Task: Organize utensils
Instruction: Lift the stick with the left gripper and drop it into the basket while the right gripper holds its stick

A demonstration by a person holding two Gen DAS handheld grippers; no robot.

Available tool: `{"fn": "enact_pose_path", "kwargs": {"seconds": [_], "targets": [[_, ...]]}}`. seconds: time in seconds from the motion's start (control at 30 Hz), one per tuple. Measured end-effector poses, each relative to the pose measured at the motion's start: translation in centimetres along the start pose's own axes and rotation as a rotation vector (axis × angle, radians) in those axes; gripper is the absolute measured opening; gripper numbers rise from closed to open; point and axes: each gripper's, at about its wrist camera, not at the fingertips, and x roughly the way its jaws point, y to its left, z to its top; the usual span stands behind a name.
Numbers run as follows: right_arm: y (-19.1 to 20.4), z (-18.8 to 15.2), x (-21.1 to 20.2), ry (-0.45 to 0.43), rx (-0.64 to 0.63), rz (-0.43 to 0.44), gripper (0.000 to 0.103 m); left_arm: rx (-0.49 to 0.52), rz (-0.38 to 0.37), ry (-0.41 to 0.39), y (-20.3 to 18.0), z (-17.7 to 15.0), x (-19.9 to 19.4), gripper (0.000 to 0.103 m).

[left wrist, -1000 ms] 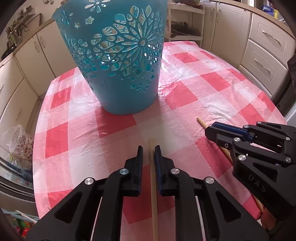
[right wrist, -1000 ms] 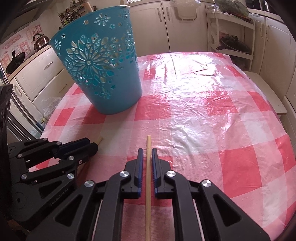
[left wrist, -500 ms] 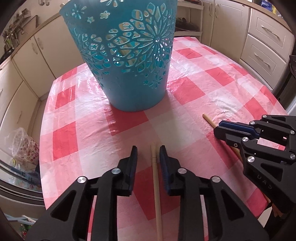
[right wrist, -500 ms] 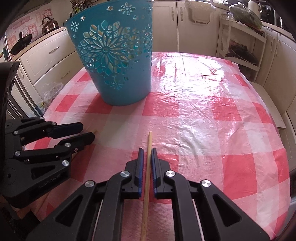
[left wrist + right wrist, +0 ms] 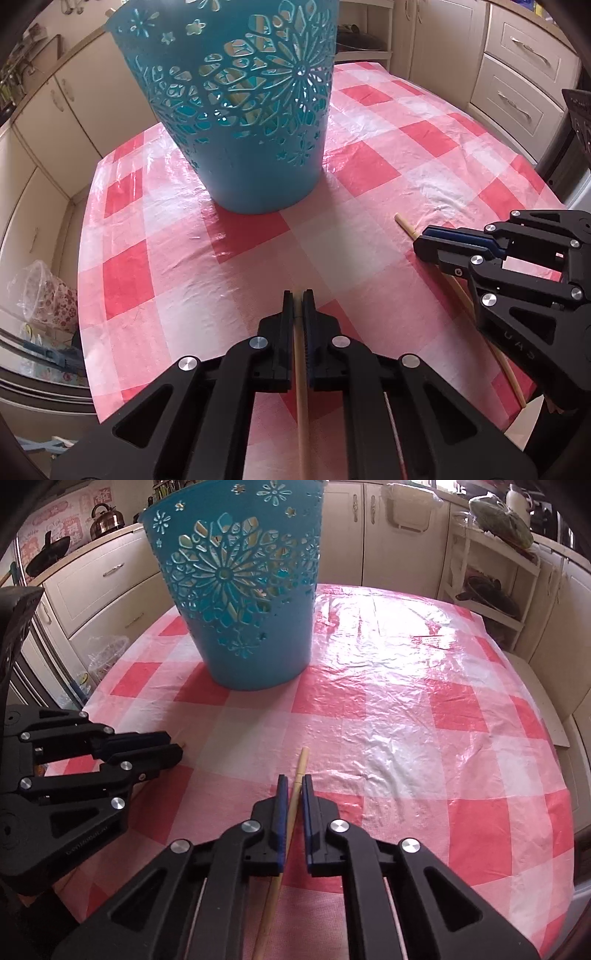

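Observation:
A teal cut-out plastic basket (image 5: 251,129) (image 5: 243,609) stands upright on the red-and-white checked tablecloth (image 5: 147,258) (image 5: 424,738). My left gripper (image 5: 298,295) (image 5: 173,746) is closing, its pads pressed on a wooden chopstick (image 5: 300,369) that runs straight back between them. My right gripper (image 5: 293,779) (image 5: 424,247) is closing too and clamps a second chopstick (image 5: 303,760) (image 5: 402,223), which sits slightly slanted with its tip poking past the fingertips. Both grippers hover side by side at the near edge of the table, short of the basket.
Cream kitchen cabinets (image 5: 517,74) (image 5: 103,583) surround the table. A plastic bag (image 5: 40,295) lies on the floor at the left, and a white shelf rack (image 5: 491,590) stands at the back right. A kettle (image 5: 107,515) sits on the counter.
The left jaws, which stood apart around the chopstick half a second ago, have come together on it. The right chopstick now slants between its pads. The basket looms a little larger in both views.

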Motion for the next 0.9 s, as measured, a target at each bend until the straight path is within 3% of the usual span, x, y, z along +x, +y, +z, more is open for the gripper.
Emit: {"fn": "enact_pose_path", "kwargs": {"seconds": [0.1, 0.27, 0.5, 0.73, 0.9], "targets": [[-0.3, -0.2, -0.2, 0.003, 0.005, 0.005, 0.006, -0.034, -0.043, -0.019, 0.6, 0.1, -1.3, 0.005], [-0.4, -0.4, -0.2, 0.0, 0.018, 0.008, 0.006, -0.125, -0.137, -0.134, 2.7, 1.0, -6.5, 0.005], [-0.2, -0.5, -0.2, -0.009, 0.021, 0.002, 0.006, -0.242, -0.221, -0.414, 5.9, 4.7, -14.9, 0.005], [0.0, -0.6, -0.3, -0.017, 0.02, 0.0, 0.006, -0.373, -0.15, -0.673, 7.6, 9.0, -18.8, 0.005], [0.1, -0.7, -0.3, -0.025, 0.016, -0.005, 0.006, -0.482, -0.035, -0.82, 8.5, 12.4, -19.8, 0.005]]}}
